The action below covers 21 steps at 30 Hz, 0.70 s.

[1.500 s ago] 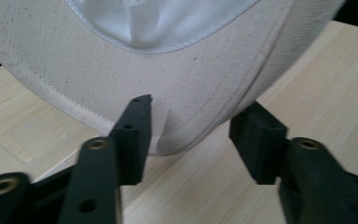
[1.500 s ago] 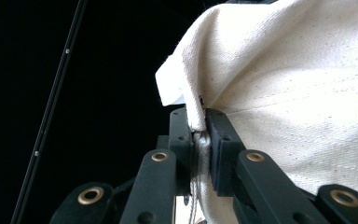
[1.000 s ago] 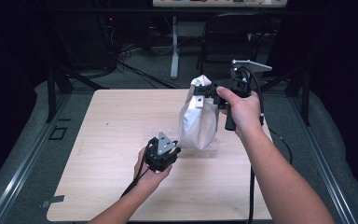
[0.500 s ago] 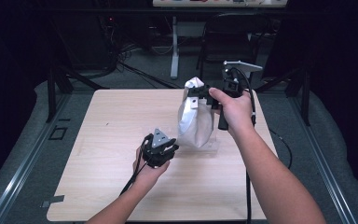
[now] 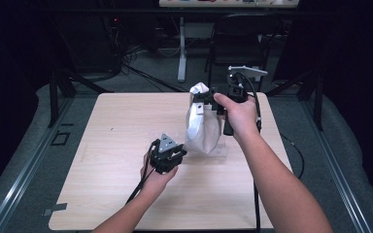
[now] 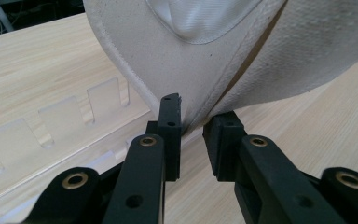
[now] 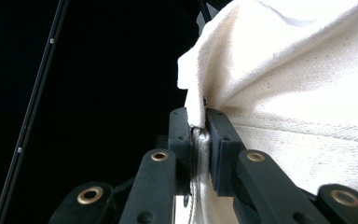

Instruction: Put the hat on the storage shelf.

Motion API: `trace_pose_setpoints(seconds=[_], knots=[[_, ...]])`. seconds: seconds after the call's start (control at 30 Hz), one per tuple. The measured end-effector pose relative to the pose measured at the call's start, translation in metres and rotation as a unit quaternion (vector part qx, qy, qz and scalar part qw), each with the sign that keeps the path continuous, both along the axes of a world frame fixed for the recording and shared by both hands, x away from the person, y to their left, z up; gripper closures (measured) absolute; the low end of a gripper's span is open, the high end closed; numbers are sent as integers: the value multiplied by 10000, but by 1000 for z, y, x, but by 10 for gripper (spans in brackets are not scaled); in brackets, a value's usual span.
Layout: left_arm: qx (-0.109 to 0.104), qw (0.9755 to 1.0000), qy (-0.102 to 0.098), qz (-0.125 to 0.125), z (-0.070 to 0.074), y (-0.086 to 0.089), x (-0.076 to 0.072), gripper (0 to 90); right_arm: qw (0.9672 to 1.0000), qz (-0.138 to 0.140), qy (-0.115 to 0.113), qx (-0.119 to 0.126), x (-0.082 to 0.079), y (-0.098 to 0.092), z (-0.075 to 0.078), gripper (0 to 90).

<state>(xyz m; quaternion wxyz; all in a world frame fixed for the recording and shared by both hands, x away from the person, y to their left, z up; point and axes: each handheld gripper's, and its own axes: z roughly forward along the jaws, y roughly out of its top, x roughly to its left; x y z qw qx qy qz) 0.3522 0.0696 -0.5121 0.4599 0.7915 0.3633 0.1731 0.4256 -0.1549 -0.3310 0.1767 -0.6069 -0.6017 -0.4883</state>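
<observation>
At the centre of the high view the right tool (image 5: 205,101) stays clamped on the top corner of the white canvas bag (image 5: 201,133) hanging over the tabletop (image 5: 107,131), while the left tool (image 6: 192,135) has just been closing on its bottom edge, not yet pinching, so a two-handed hold looks close.

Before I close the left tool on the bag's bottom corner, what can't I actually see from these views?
- High view: the left tool tips are hidden by its own body and grey plate, so contact with the cloth bag is unclear.
- Left gripper view: the bag's top is cut off by the frame edge; the clear plastic rack runs off the left edge.
- Right gripper view: the cloth hides the table; the right tool pinches a fold, the bag's contents unseen.
</observation>
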Motion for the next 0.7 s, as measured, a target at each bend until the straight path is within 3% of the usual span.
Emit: trace_pose_setpoints(seconds=[0.1,0.2,0.37,0.7], knots=[[31,9999,7,97,-2,-3,-2,780,10000,8,19,0,1,0,-2,815],[182,9994,-188,205,-3,-7,-8,804,10000,15,37,21,1,-1,-4,815],[26,9997,11,262,-4,-5,-3,804,10000,4,57,17,2,1,-7,815],[-6,9997,35,246,-7,0,-3,820,9999,89,79,-63,3,3,-12,815]])
